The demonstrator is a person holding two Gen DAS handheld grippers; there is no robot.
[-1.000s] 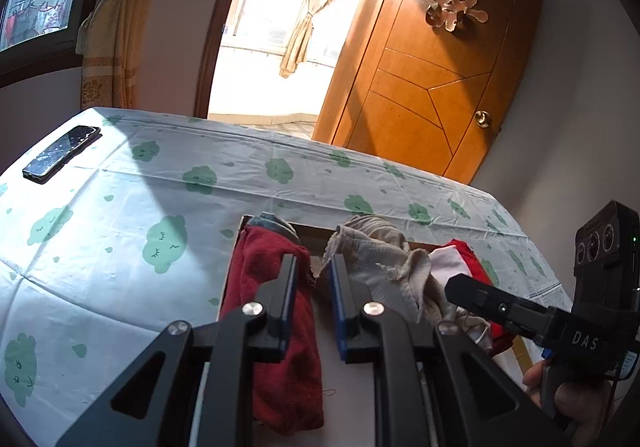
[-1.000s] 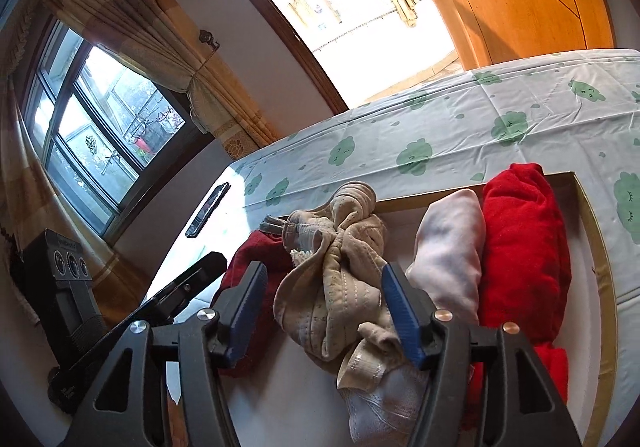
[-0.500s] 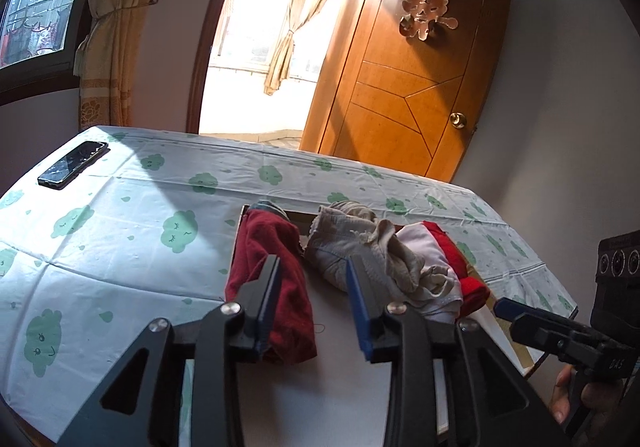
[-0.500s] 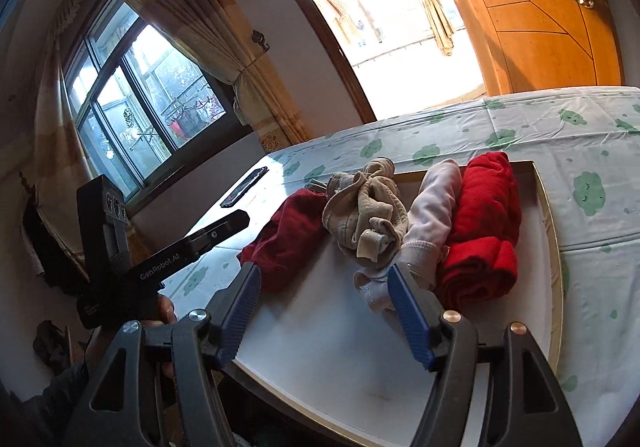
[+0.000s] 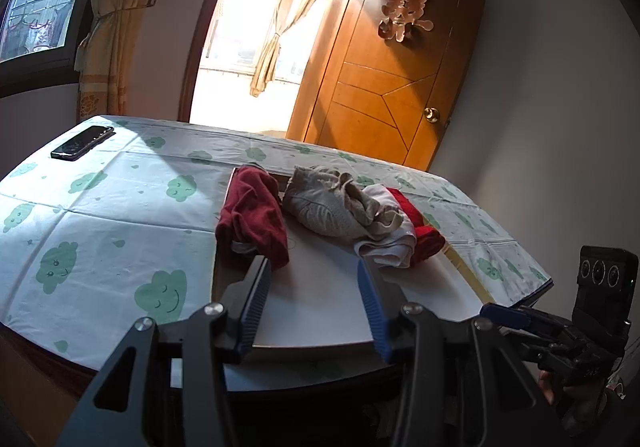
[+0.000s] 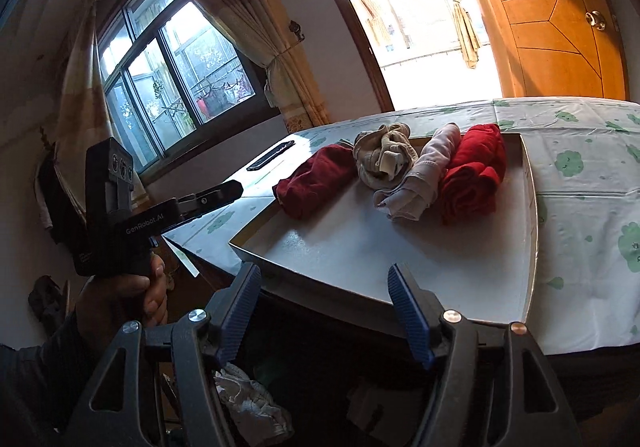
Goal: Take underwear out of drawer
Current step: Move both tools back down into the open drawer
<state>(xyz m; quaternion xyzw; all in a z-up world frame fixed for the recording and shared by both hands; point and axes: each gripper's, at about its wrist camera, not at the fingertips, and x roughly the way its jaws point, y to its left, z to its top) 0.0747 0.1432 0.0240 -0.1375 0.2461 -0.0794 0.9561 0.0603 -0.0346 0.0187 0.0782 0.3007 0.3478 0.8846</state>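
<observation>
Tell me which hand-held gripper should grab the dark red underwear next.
Left hand-held gripper, probably: its open jaws sit just short of the dark red underwear, which lies on the left of the drawer.

My left camera sits low behind its gripper [image 5: 316, 307], back from the table edge, looking forward and a bit down over the drawer [image 5: 320, 311] toward the door [image 5: 396, 87]. My right camera looks from the right, facing the window [image 6: 168, 75]. Both see the drawer, the clothes [image 6: 384, 163] and each other's gripper.
</observation>
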